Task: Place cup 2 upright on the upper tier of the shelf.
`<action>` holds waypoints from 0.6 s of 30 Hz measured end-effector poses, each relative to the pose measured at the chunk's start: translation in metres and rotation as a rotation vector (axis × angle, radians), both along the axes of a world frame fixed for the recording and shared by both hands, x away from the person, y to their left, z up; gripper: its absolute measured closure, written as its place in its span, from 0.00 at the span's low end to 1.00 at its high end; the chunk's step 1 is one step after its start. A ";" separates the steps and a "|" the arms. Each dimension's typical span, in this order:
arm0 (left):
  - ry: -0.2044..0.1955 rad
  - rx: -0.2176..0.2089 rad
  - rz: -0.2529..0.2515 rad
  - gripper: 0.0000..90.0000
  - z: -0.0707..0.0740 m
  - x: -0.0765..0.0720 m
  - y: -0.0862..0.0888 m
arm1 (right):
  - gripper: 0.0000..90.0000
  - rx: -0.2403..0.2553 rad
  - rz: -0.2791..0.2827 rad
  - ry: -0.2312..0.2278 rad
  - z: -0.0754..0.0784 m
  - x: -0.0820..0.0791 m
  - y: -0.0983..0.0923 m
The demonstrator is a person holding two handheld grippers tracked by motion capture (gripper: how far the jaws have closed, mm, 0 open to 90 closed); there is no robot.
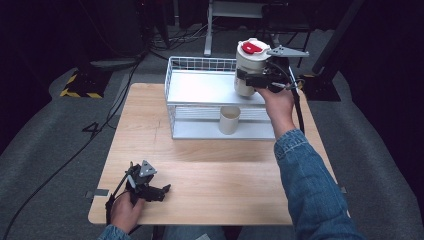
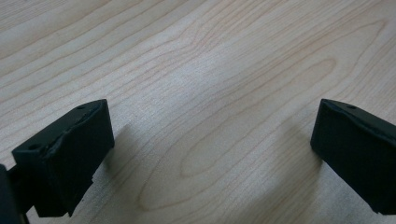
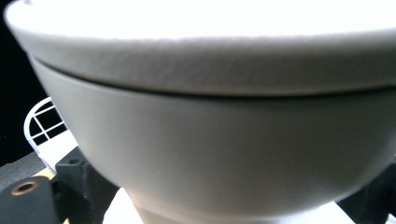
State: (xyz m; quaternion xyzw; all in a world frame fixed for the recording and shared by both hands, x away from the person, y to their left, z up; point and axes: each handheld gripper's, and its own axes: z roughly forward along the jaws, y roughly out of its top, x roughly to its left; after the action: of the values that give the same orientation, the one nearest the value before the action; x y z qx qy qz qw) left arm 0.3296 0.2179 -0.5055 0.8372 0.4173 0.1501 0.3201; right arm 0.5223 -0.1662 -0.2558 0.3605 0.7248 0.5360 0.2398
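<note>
— While the right gripper [image 1: 250, 80] hangs over the right end of the white wire rack [image 1: 200, 64], what is it carrying?

— A white lidded cup [image 1: 248, 67] with a red tab on its lid; the jaws are clamped on its body, one at each side; the cup stands upright and above the rack's top shelf, close to the right-hand edge; from the right gripper view its pale wall [image 3: 224, 154] and lid rim loom right in front of the lens, with a corner of the wire rack [image 3: 42, 122] at the left.

— And the other claw?

— The left gripper [image 1: 162, 190] rests low on the wooden table [image 1: 225, 180], at the near left corner, well apart from the rack; its jaws are spread wide with bare wood [image 2: 210, 116] between them; it grasps nothing.

— Anything else on the rack?

— A plain beige cup [image 1: 229, 120] stands upright on the lower shelf, below and just left of the held cup.
</note>
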 end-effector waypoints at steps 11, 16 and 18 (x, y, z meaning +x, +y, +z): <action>0.001 -0.001 0.002 0.00 0.000 0.000 0.000 | 0.11 -0.004 0.018 0.026 -0.012 0.014 0.022; 0.001 -0.002 0.003 0.00 0.000 0.001 0.000 | 0.11 -0.006 0.027 0.026 -0.013 0.018 0.028; 0.000 -0.003 0.004 0.00 0.000 0.001 0.000 | 0.11 -0.003 0.029 0.028 -0.014 0.019 0.030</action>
State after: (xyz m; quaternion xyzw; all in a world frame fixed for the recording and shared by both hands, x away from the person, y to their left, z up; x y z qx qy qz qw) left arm 0.3304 0.2174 -0.5057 0.8359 0.4190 0.1504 0.3210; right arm 0.5416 -0.1358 -0.2698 0.3572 0.7339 0.5333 0.2222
